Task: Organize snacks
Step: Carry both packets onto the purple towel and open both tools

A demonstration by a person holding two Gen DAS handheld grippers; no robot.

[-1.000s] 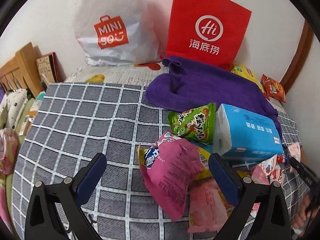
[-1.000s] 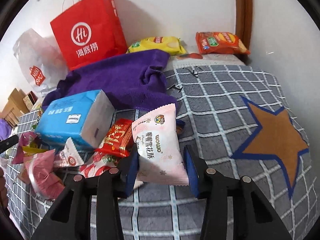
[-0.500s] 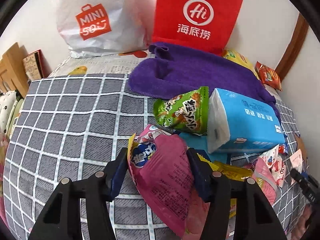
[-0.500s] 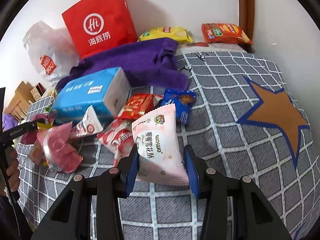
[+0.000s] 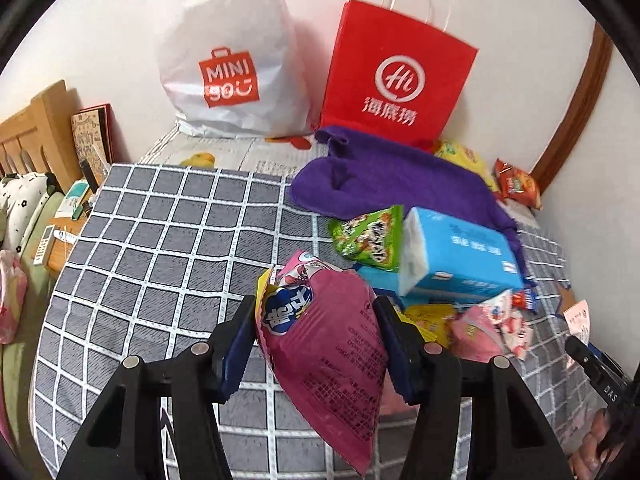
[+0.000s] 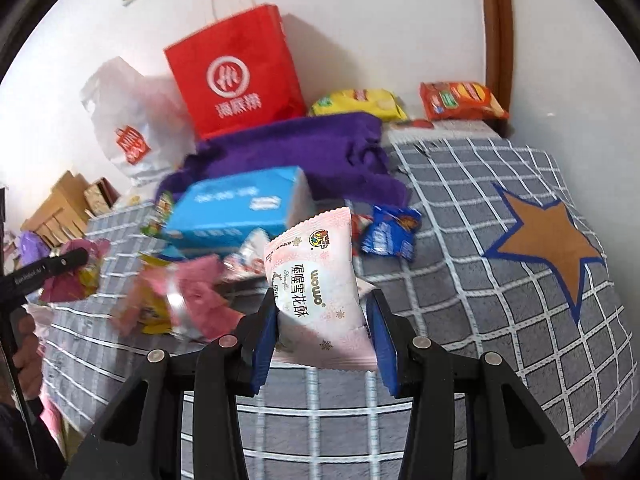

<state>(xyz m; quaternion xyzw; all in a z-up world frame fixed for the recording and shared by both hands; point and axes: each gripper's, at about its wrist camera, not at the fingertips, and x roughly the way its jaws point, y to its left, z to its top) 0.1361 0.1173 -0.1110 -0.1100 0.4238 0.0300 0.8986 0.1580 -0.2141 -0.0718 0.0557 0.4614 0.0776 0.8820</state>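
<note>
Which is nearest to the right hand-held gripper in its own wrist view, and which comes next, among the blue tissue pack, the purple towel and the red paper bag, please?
From the right hand-held gripper:
1. Blue tissue pack, just ahead, to the left.
2. Purple towel, behind the pack.
3. Red paper bag, upright at the wall, farthest.

Glossy plastic snack pkts [image 5: 328,344], matt red paper bag [image 5: 400,80], fuzzy purple cloth [image 5: 400,184].
</note>
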